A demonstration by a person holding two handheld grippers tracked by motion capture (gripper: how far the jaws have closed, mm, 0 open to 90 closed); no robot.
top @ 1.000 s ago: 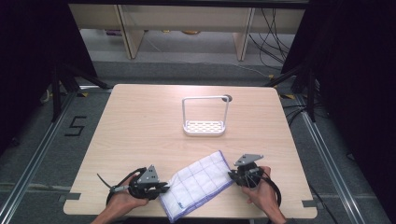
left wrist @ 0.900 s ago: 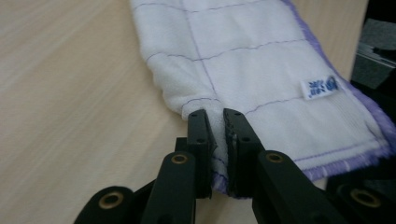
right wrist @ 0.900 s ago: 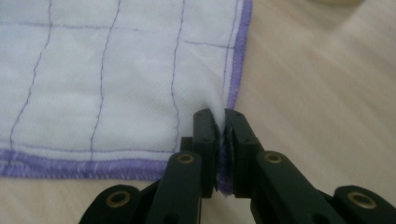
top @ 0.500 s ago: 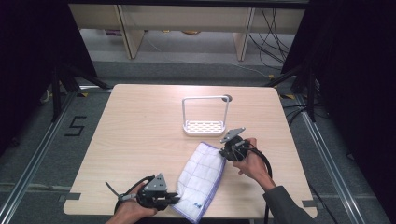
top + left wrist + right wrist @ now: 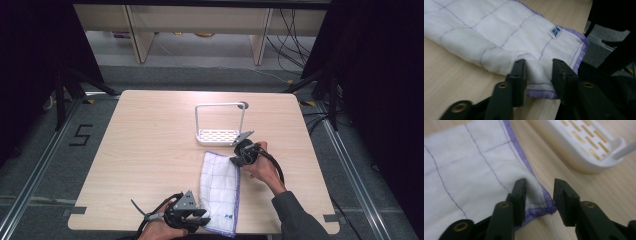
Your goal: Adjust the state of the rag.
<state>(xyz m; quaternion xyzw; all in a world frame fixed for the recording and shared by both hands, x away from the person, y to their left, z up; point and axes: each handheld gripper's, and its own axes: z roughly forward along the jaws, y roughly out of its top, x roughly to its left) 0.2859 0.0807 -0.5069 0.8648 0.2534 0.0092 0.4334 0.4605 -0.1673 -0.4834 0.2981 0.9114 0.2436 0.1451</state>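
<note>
White cloth [image 5: 219, 192] with purple trim, folded into a long strip, lies flat on the wooden table [image 5: 145, 150], lower centre of the high view, running from the near table edge up toward the white rack [image 5: 220, 135]. Small blue tag [image 5: 554, 31] sits on the cloth near its near end.

Left gripper [image 5: 200, 220], lower centre of the high view, at the cloth's near corner. Its jaws have just been opening; in the left gripper view [image 5: 537, 72] they stand apart with a raised pucker of cloth corner between them, pads not pressing it.

Right gripper [image 5: 236, 159], centre right of the high view, at the cloth's far corner, just below the rack. Its jaws have just been opening too; in the right gripper view [image 5: 539, 192] they are parted, purple-edged corner between them, loose, right pad clear of the fabric.

Slotted rack base [image 5: 584, 147] upper right in that view, near the cloth, not touching.
</note>
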